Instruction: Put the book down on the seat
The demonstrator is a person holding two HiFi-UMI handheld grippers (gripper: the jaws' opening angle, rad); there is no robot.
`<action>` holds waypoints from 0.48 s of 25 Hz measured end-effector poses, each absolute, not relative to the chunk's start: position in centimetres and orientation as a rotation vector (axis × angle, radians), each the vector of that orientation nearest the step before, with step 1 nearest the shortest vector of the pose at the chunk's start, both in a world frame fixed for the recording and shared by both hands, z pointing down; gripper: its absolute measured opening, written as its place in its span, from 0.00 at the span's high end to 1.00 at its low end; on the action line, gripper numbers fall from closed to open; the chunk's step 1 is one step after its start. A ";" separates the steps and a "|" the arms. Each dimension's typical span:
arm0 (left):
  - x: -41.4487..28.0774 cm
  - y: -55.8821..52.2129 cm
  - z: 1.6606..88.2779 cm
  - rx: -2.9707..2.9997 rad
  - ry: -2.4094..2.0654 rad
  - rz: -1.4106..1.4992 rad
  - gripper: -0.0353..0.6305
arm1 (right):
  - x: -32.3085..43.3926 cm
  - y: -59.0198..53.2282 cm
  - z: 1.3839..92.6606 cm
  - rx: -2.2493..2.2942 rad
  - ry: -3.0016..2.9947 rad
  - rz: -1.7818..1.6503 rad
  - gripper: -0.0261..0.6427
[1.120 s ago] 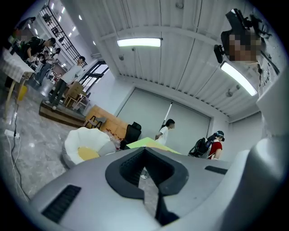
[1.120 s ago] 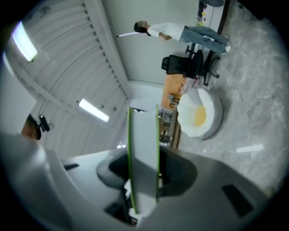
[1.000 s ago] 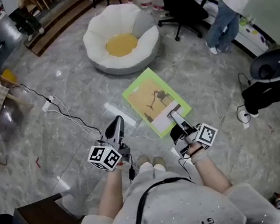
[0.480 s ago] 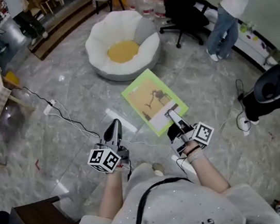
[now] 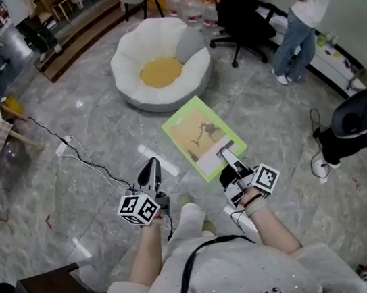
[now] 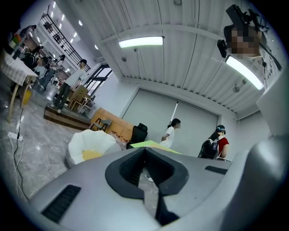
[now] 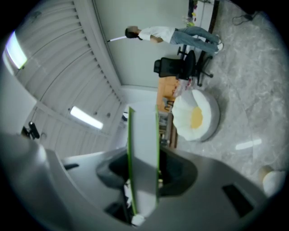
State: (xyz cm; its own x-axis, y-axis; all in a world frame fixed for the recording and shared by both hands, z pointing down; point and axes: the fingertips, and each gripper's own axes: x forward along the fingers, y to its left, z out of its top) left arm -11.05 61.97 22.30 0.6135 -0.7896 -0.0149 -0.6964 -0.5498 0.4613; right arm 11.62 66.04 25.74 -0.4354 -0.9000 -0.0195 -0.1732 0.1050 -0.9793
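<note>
A thin book with a green border and tan cover is held flat above the floor, its near edge clamped in my right gripper. In the right gripper view the book's edge stands between the jaws, which are shut on it. The seat, a white egg-shaped beanbag with a yellow centre, sits on the marble floor beyond the book, also visible as the beanbag in the right gripper view. My left gripper hovers left of the book, its jaws closed together with nothing between them.
A black office chair stands right of the beanbag, with a person in white top and jeans beyond it. A white power strip and cables trail across the floor at left. A wooden platform lies at far left back. My knee is raised.
The beanbag and the room have shifted slightly in the head view as I step forward, one knee now lifted. The book stays clamped in the right gripper; both grippers keep their poses.
</note>
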 end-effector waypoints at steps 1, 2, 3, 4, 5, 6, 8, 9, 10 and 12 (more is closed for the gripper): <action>-10.8 60.8 22.3 2.432 -1.178 -0.307 0.91 | 11.5 64.9 25.8 -1.063 1.711 -1.383 0.73; -10.7 59.5 22.2 2.435 -1.171 -0.305 0.91 | 11.3 63.6 25.8 -1.066 1.704 -1.386 0.73; -10.6 58.1 22.2 2.434 -1.163 -0.302 0.91 | 11.1 62.1 25.7 -1.066 1.695 -1.390 0.73; -10.5 56.6 22.2 2.432 -1.154 -0.295 0.91 | 10.8 60.5 25.6 -1.066 1.688 -1.396 0.73; -10.6 54.8 22.1 2.429 -1.147 -0.288 0.91 | 10.6 58.7 25.5 -1.067 1.685 -1.400 0.73; -10.7 53.1 22.1 2.427 -1.141 -0.284 0.91 | 10.4 57.0 25.3 -1.070 1.688 -1.400 0.73; -10.8 50.9 22.1 2.432 -1.133 -0.288 0.91 | 10.1 54.8 25.1 -1.064 1.699 -1.391 0.73; -10.8 50.5 22.3 2.437 -1.130 -0.292 0.91 | 10.1 54.4 25.3 -1.061 1.704 -1.385 0.73; -10.8 50.4 22.6 2.441 -1.127 -0.297 0.91 | 10.1 54.2 25.5 -1.061 1.706 -1.380 0.73; -10.9 50.0 23.0 2.444 -1.123 -0.303 0.91 | 10.2 54.0 25.9 -1.064 1.703 -1.373 0.73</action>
State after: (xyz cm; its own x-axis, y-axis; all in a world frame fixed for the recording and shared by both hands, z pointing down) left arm -10.89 49.95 22.96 0.6480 -0.7614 -0.0176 -0.6670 -0.5785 0.4694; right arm 10.20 53.96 25.92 -0.4223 -0.9062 -0.0218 -0.1709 0.1033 -0.9799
